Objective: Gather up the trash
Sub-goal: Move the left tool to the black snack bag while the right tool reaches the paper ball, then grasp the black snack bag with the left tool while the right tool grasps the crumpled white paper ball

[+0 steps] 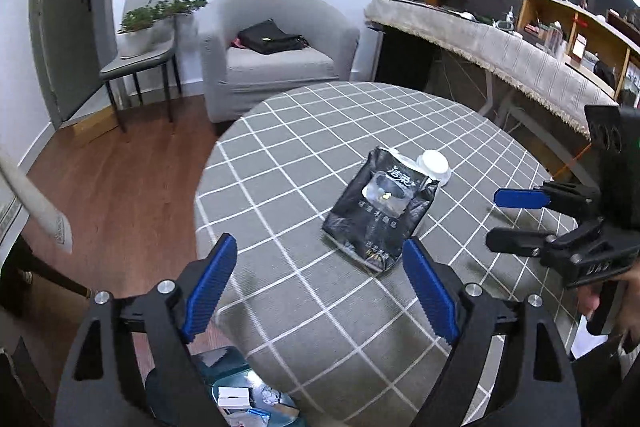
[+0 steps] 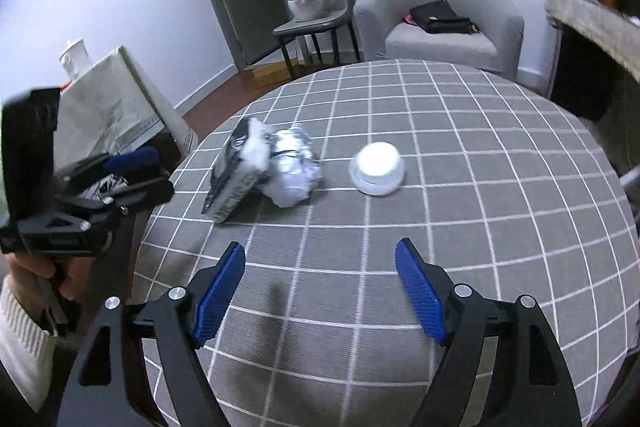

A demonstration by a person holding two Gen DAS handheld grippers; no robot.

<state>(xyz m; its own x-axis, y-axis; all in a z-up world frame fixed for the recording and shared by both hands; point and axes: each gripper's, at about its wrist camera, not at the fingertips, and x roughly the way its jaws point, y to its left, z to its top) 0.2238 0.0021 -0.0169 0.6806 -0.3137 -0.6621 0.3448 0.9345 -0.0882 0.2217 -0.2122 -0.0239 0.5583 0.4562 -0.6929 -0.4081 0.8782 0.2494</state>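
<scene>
A black tissue packet (image 1: 380, 211) lies on the round checked table (image 1: 320, 327). A crumpled white paper ball (image 2: 294, 167) lies beside the packet (image 2: 234, 177). A white upturned cup (image 2: 377, 169) stands to the right of them; it also shows in the left wrist view (image 1: 434, 165). My left gripper (image 1: 320, 259) is open and empty, just short of the packet. My right gripper (image 2: 320, 267) is open and empty, over the table in front of the cup, and it also shows from the side in the left wrist view (image 1: 494, 217).
A bin (image 1: 240, 387) holding trash stands on the floor below the table edge, under my left gripper. A grey armchair (image 1: 276, 55) with a black bag, a chair with a plant (image 1: 148, 35) and a long covered desk (image 1: 500, 43) stand beyond the table.
</scene>
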